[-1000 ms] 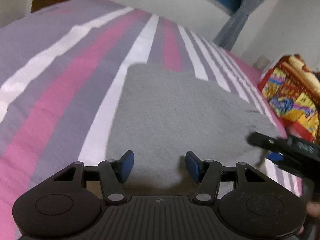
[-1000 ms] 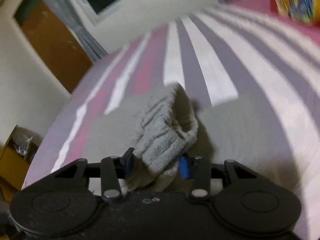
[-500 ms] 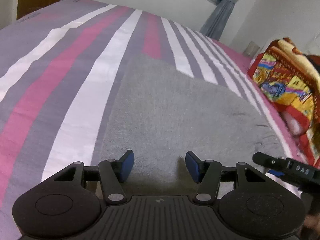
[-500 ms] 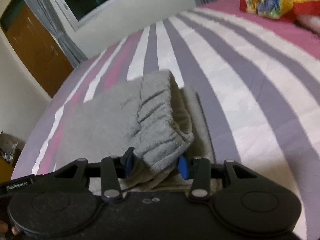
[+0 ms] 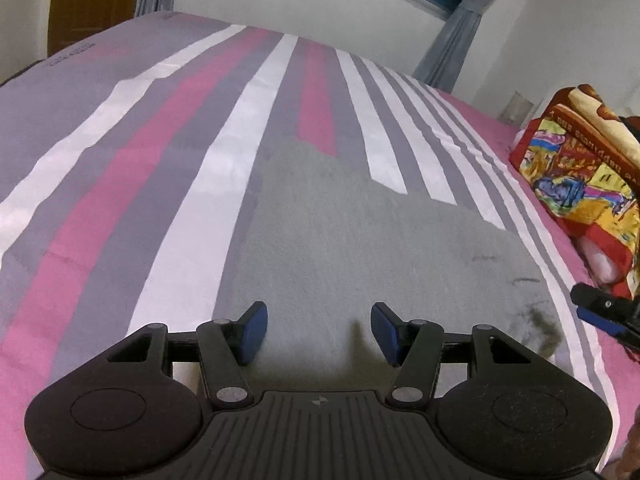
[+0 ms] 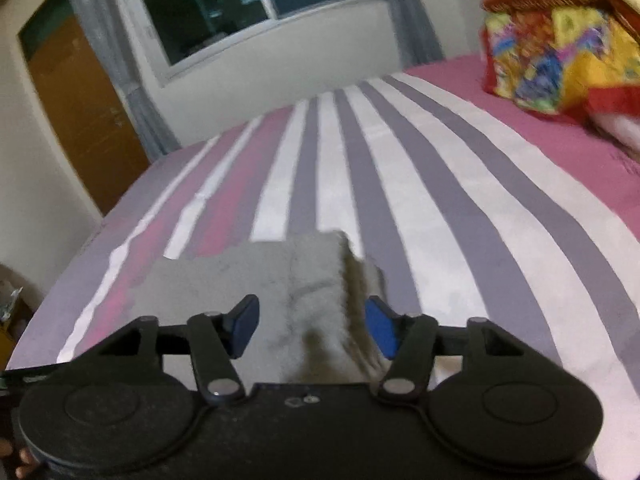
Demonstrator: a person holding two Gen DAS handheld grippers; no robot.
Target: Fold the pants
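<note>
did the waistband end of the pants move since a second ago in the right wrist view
Yes. The pants waistband end, earlier bunched up between the right gripper fingers, has dropped flat onto the striped bedsheet as the jaws are opening.

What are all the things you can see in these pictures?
pants: one, grey, lying folded flat on the bed in front of both grippers
bed sheet: one, striped pink, grey and white, covering the bed
blanket: one, bright yellow, red and blue, bundled at the bed's right edge
window: one, dark glass, on the far wall
curtains: grey, either side of the window
door: one, brown, left of the window
left gripper: black with blue fingers, open above the pants
right gripper: black with blue fingers, opening, the pants' folded edge between them
</note>
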